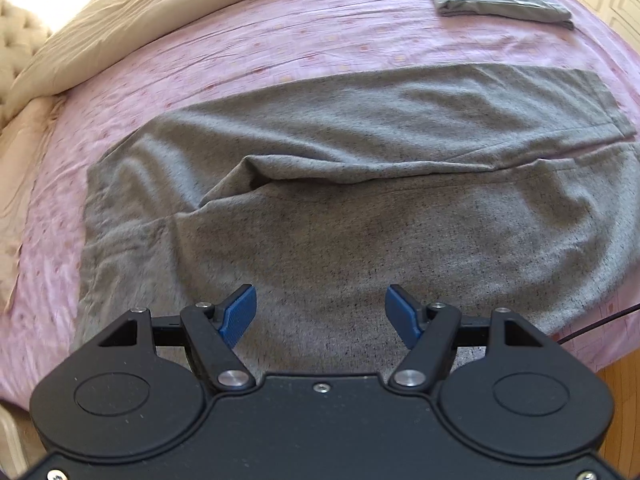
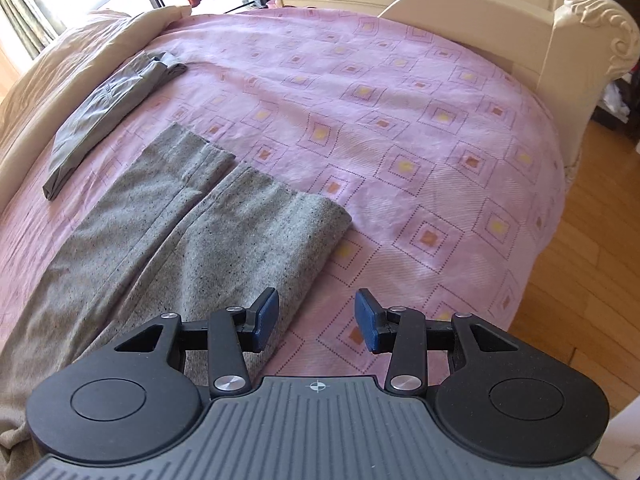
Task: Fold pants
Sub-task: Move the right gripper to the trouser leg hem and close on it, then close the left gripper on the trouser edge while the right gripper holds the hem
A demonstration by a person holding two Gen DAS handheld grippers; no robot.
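Risk sits mostly in the loose cloth: the grey pants (image 1: 360,184) lie spread flat on the bed just ahead of the left gripper (image 1: 320,312), whose jaws stand released and empty, and a raised ridge runs across the fabric beyond its fingertips, so a pinch there would probably catch only one layer and drag the fold crooked. Ahead and to the left of the right gripper (image 2: 316,316), also released with nothing between its pads, the two leg ends (image 2: 240,208) lie side by side but uneven, so folding from here may leave the hems mismatched. A smaller folded grey garment (image 2: 108,116) lies farther off. The pink patterned bedspread (image 2: 420,140) is wrinkled and soft; a beige duvet (image 1: 120,28), cream footboard (image 2: 560,40) and wooden floor (image 2: 592,240) surround it.
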